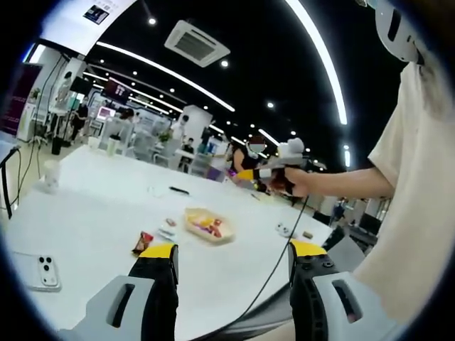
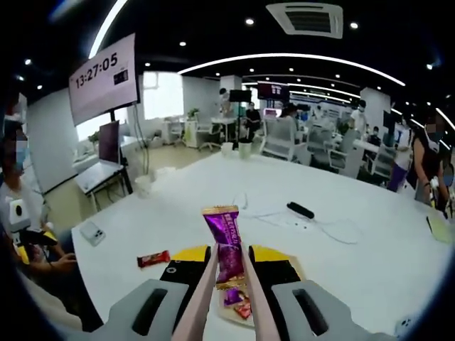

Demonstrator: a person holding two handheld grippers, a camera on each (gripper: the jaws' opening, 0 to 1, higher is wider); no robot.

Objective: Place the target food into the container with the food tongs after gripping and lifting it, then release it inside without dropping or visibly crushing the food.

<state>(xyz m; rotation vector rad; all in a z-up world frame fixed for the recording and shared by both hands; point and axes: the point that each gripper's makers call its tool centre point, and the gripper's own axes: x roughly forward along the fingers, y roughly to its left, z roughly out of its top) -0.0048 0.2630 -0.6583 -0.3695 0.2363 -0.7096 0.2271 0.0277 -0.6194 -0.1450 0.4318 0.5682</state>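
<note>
Purple candy (image 2: 227,238) pinched in tongs (image 2: 229,298) by the right gripper (image 2: 227,266) — left gripper (image 1: 231,259) spread, tray (image 1: 208,226) at 12 o'clock.

Upright purple candy (image 2: 228,241) between tongs (image 2: 226,298), above container (image 2: 234,310).

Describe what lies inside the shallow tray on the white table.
The tray holds several wrapped snacks in red, yellow and purple wrappers. Whatever lies beneath that pile is covered.

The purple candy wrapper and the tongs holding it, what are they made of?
The candy wrapper looks like shiny plastic foil: it glints and has crimped ends. The tongs look like smooth pale plastic or wood; which one is hard to tell.
</note>
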